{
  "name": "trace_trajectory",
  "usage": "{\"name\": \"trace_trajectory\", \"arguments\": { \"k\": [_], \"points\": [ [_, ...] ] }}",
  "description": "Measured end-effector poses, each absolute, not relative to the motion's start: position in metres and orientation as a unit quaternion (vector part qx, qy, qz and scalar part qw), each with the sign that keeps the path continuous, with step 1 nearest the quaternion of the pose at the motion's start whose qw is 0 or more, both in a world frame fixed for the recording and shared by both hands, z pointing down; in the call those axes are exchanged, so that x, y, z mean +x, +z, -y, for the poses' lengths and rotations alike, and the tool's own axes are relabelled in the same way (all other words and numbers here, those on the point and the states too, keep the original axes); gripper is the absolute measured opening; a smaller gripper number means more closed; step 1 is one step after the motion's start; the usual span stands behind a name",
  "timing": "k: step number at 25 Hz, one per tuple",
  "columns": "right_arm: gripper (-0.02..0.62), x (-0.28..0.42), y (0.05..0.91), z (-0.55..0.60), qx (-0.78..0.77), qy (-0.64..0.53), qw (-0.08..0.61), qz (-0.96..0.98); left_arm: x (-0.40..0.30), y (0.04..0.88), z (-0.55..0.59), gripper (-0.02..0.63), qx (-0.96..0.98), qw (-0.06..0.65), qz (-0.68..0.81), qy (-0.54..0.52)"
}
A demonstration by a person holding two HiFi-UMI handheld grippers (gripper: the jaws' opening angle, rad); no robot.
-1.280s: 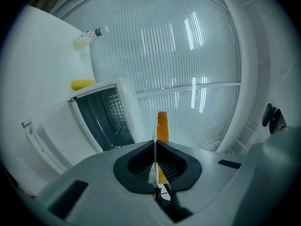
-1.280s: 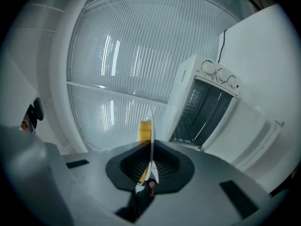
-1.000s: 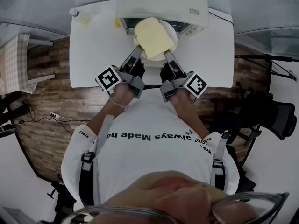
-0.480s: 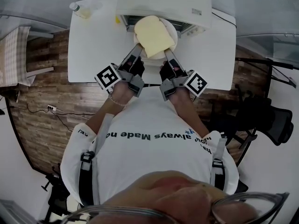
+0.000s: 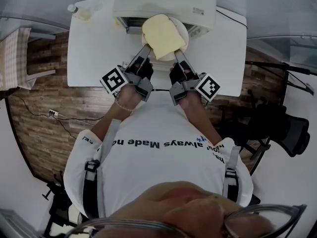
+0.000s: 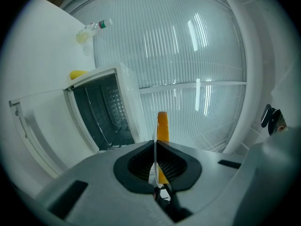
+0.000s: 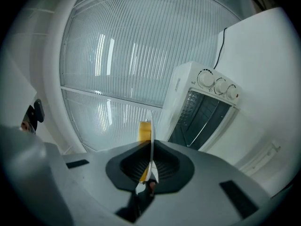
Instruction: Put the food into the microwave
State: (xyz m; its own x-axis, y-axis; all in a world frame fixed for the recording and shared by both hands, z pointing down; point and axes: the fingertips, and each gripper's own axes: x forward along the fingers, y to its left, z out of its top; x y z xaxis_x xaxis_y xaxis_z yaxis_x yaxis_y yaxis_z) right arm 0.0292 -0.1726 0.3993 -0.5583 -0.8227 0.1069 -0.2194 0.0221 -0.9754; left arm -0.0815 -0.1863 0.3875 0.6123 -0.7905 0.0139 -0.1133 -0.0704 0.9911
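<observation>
Nearest: left gripper (image 5: 146,51) and right gripper (image 5: 177,54) reach side by side past table's (image 5: 94,58) near edge. Each has jaws clamped on near rim of white plate (image 5: 182,33); rim shows edge-on between pads in both gripper views. Bread slice (image 5: 161,36) lies flat on plate, long axis near-to-far, skewed slightly left, far end at open mouth of microwave (image 5: 166,1) by far edge. Bottle (image 5: 79,12) at far left corner.

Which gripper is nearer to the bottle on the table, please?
Left. The left gripper clamps the plate at its left rim, on the side towards the bottle. The right gripper clamps the rim farther right, away from it.
</observation>
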Motion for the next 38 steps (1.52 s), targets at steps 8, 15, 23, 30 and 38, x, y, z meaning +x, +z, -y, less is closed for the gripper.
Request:
{"name": "trace_trajectory", "arguments": {
  "k": [8, 15, 23, 30, 38],
  "points": [
    [0.023, 0.029, 0.399, 0.173, -0.389, -0.581, 0.263, -0.665, -0.081, 0.388, 0.186, 0.015, 0.672, 0.594, 0.338, -0.285],
    [0.021, 0.030, 0.407, 0.173, -0.391, -0.589, 0.257, -0.659, -0.081, 0.396, 0.186, 0.015, 0.668, 0.600, 0.342, -0.277],
    [0.023, 0.031, 0.432, 0.167, -0.397, -0.602, 0.243, -0.649, -0.080, 0.423, 0.181, 0.015, 0.657, 0.617, 0.346, -0.261],
    [0.021, 0.040, 0.469, 0.169, -0.404, -0.614, 0.226, -0.639, -0.071, 0.462, 0.183, 0.015, 0.643, 0.635, 0.351, -0.247],
    [0.023, 0.036, 0.502, 0.171, -0.410, -0.616, 0.208, -0.640, -0.075, 0.497, 0.185, 0.015, 0.640, 0.645, 0.350, -0.228]
  ]
}}
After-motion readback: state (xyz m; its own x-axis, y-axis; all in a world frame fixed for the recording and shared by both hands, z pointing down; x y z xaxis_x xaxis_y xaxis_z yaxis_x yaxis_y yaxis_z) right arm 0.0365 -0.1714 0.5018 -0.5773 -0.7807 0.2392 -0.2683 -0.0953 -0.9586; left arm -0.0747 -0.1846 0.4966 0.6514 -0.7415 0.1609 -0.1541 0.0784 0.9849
